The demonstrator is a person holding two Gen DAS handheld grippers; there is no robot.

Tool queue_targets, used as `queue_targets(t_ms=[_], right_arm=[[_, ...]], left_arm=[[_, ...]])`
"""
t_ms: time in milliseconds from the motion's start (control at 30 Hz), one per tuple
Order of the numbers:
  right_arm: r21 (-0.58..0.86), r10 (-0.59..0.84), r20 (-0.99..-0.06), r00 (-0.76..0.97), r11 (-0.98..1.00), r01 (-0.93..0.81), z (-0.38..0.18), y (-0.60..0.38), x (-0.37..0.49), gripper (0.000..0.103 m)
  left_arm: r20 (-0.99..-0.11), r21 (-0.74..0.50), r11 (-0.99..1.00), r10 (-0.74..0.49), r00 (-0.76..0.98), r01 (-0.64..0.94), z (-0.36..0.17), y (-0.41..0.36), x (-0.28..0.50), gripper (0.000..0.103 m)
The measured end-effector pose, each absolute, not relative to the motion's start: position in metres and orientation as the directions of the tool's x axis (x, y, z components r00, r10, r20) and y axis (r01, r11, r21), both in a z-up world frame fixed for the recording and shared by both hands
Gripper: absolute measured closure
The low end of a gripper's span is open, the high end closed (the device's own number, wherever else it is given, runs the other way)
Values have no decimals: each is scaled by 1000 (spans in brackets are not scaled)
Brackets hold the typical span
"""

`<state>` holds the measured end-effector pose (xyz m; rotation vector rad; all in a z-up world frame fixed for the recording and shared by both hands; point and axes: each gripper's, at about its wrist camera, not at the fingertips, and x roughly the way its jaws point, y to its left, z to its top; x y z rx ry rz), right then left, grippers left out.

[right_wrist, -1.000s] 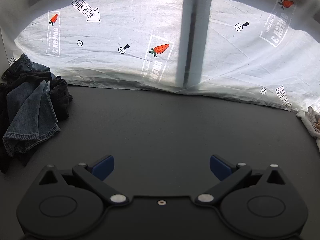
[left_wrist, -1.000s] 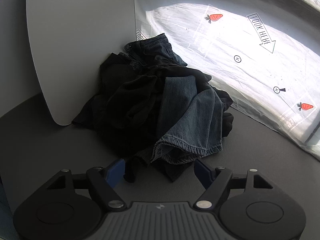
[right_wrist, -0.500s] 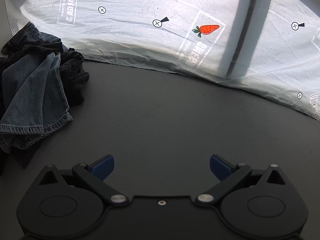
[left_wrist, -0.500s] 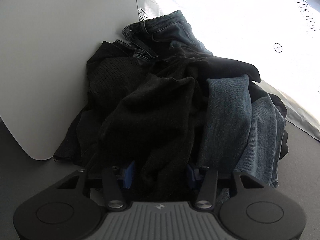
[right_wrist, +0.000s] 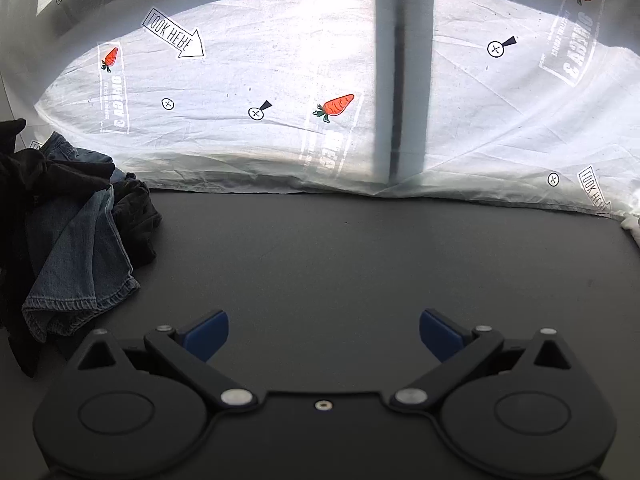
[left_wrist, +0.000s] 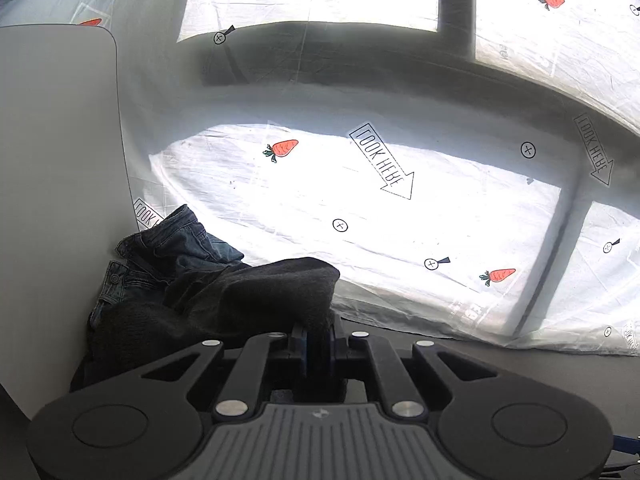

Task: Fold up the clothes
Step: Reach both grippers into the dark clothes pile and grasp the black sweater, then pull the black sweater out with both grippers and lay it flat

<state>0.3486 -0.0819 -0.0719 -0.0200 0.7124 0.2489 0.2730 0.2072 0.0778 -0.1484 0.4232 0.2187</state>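
Observation:
A heap of dark clothes lies at the table's back left corner. In the left wrist view my left gripper (left_wrist: pixel 319 340) is shut on a black knit garment (left_wrist: pixel 276 292) and holds its fold raised above the heap, with blue jeans (left_wrist: pixel 172 244) behind it. In the right wrist view the heap (right_wrist: pixel 76 216) sits at the far left, with a blue denim leg (right_wrist: pixel 84 264) draped down its front. My right gripper (right_wrist: pixel 323 334) is open and empty over the bare dark table (right_wrist: pixel 360 256), well to the right of the heap.
A white board (left_wrist: pixel 60 184) stands against the heap's left side. A white printed sheet (right_wrist: pixel 280 120) with carrots and arrows hangs behind the table. A bit of white cloth (right_wrist: pixel 632 224) shows at the table's far right edge.
My left gripper went into the heap, shut on the black garment and lifted it, so the view tilted upward. My right gripper stayed open and shifted only slightly.

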Motion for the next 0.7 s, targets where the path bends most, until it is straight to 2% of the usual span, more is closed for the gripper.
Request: queue_targets(t_ms=[167,200,233,267,333,367,467,500,533,700], right_arm=[[76,132,-608,783,991,-109,-56,-179,315,0],[72,102,-604,790,995,-73,-55,-201,309,0],[67,71,-603,794,997,-39,-55,-221,303,0],[59,29,-605,795,998,8,-56,-245,296,0],[49,-34,-615,788,995,82,-58,-280,288,0],[47,-60,-618,784,993,113,-59,-294,284,0],[33,-124,-611,782,983,182,-64,-329,270,0],[28,-131,-610,781,982,188,-66,-332,269,0],[28,-133,-613,779,981,190,-69,-333,269,0],[30,-87,-637,766,990,138,-81,-312,282,0]], left_arm=[[-442,-278,960,-147,885,21,70,62,282,93],[-458,-328,942,-223,861,69,62,30,287,91],[-479,-370,922,-292,828,111,48,0,294,83],[-500,-410,900,-358,789,148,33,-31,300,80],[-580,-451,880,-417,699,150,-1,-77,312,75],[-612,-456,879,-424,667,140,-12,-89,314,74],[-616,-479,868,-437,655,129,-28,-90,304,63],[-620,-475,874,-416,665,104,-31,-83,299,53],[-626,-467,881,-386,678,71,-34,-73,294,47],[-712,-352,921,-150,686,-164,-45,-5,280,47]])
